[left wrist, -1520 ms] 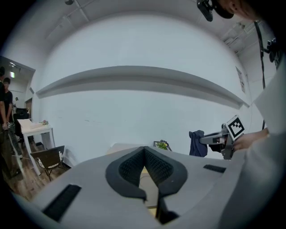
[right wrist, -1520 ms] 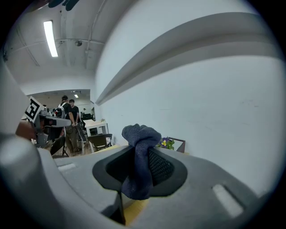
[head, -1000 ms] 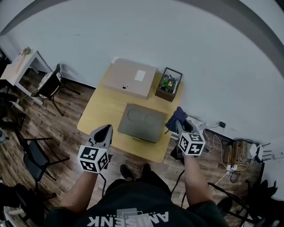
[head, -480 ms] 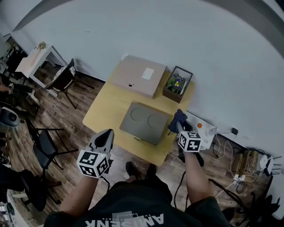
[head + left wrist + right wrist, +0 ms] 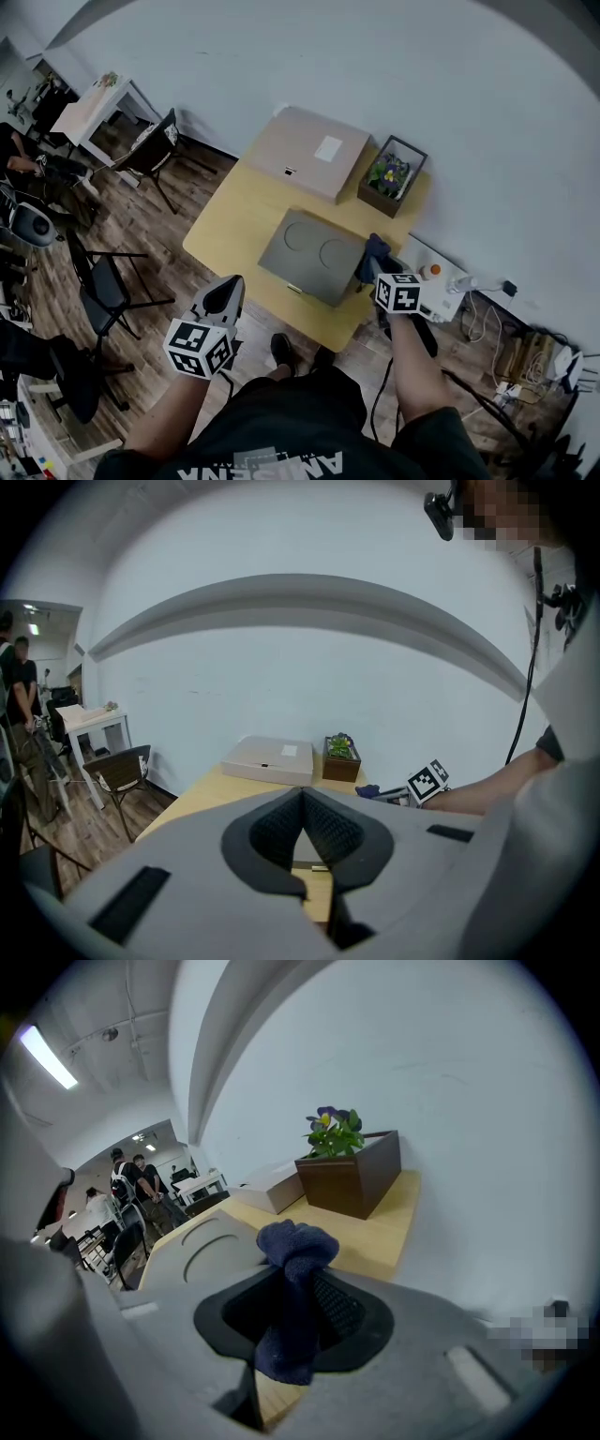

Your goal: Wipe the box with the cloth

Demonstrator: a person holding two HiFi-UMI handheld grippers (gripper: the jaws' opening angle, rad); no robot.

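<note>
A flat grey box [image 5: 314, 255] with two round recesses in its lid lies on the yellow table [image 5: 234, 220]. My right gripper [image 5: 373, 265] is shut on a dark blue cloth [image 5: 375, 249], which hangs at the box's right edge. In the right gripper view the cloth [image 5: 295, 1279] bunches up between the jaws, with the grey box [image 5: 202, 1251] just beyond it to the left. My left gripper [image 5: 222, 298] is shut and holds nothing. It hovers off the table's near edge, apart from the box. The pads [image 5: 281, 827] meet at their tips.
A tan cardboard box [image 5: 309, 153] and a brown planter with flowers [image 5: 392, 175] stand at the table's far side by the wall. A white power strip [image 5: 441, 281] and cables lie on the floor at the right. Chairs [image 5: 103, 291] and a white desk [image 5: 94, 108] stand left.
The head camera's view has shifted, so the table sits further right and lower. My right gripper with the cloth now stands against the grey box's right edge. The left gripper stays shut.
</note>
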